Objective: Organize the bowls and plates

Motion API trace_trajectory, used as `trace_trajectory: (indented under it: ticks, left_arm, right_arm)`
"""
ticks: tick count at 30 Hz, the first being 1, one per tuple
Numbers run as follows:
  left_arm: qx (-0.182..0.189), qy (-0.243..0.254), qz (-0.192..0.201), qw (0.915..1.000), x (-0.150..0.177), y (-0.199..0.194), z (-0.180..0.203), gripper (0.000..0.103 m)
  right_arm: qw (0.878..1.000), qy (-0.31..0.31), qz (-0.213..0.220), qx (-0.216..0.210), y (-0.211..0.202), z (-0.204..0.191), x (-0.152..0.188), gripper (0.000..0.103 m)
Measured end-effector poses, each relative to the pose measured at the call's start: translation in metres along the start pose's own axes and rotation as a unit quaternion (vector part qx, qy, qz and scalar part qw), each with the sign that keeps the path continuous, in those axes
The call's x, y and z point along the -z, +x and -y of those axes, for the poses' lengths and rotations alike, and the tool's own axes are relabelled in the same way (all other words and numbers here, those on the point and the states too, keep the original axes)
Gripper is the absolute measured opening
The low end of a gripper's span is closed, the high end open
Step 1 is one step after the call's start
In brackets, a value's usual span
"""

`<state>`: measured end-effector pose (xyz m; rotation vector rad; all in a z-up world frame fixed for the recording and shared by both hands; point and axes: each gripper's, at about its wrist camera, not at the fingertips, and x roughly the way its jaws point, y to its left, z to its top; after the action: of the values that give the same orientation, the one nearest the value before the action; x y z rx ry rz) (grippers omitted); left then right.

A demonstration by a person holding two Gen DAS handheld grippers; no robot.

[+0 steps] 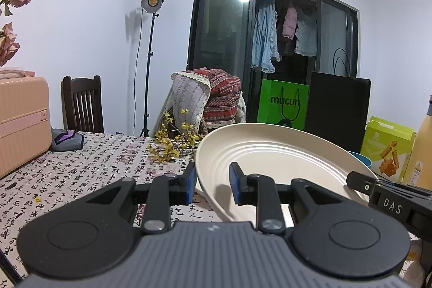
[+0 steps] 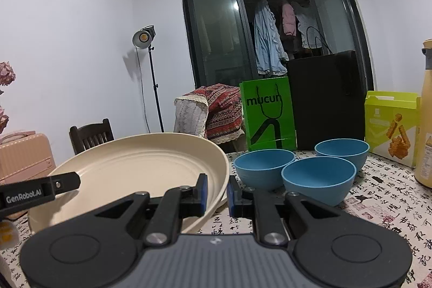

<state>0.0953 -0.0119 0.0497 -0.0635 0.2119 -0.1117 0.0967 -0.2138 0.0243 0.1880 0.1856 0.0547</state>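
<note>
Cream plate (image 1: pixel 272 153), seen from left wrist: raised off the patterned tabletop (image 1: pixel 89 166), tilted, near rim pinched in the left claw (image 1: pixel 212 181), one blue pad under, one over. Probably light and stiff, maybe plastic; smooth, so could slip if held at one edge only.

From right wrist: same plate, opposite rim pinched in the right claw (image 2: pixel 217 192), pads pressed on the thin edge. Three blue bowls (image 2: pixel 318 177) standing on tabletop just beside. Best held at both rims, kept level.
</note>
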Motion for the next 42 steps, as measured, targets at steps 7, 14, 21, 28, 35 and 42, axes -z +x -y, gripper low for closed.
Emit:
trace_trajectory:
  ticks: [7,14,21,28,35,42]
  left_arm:
    - [0.007,0.005,0.0,1.0,0.003,-0.006,0.008,0.026]
    - [0.015,0.01,0.002,0.9998,0.008,-0.012,0.018,0.026]
    - [0.022,0.013,0.002,0.9997,0.013,-0.016,0.026,0.026]
    - [0.026,0.018,0.0,0.9995,0.018,-0.021,0.035,0.026]
    - [0.029,0.02,-0.006,0.9994,0.025,-0.022,0.042,0.026]
    - [0.032,0.022,-0.013,0.9992,0.033,-0.022,0.048,0.026]
  right_arm:
    - [1.0,0.002,0.003,0.004,-0.011,0.008,0.002,0.015]
    - [1.0,0.005,0.008,0.011,-0.021,0.02,0.005,0.015]
    - [1.0,0.007,0.011,0.017,-0.03,0.028,0.009,0.015]
    - [1.0,0.01,0.012,0.022,-0.039,0.035,0.014,0.014]
    - [1.0,0.011,0.01,0.026,-0.044,0.042,0.019,0.014]
    - [0.999,0.011,0.007,0.03,-0.049,0.049,0.024,0.014]
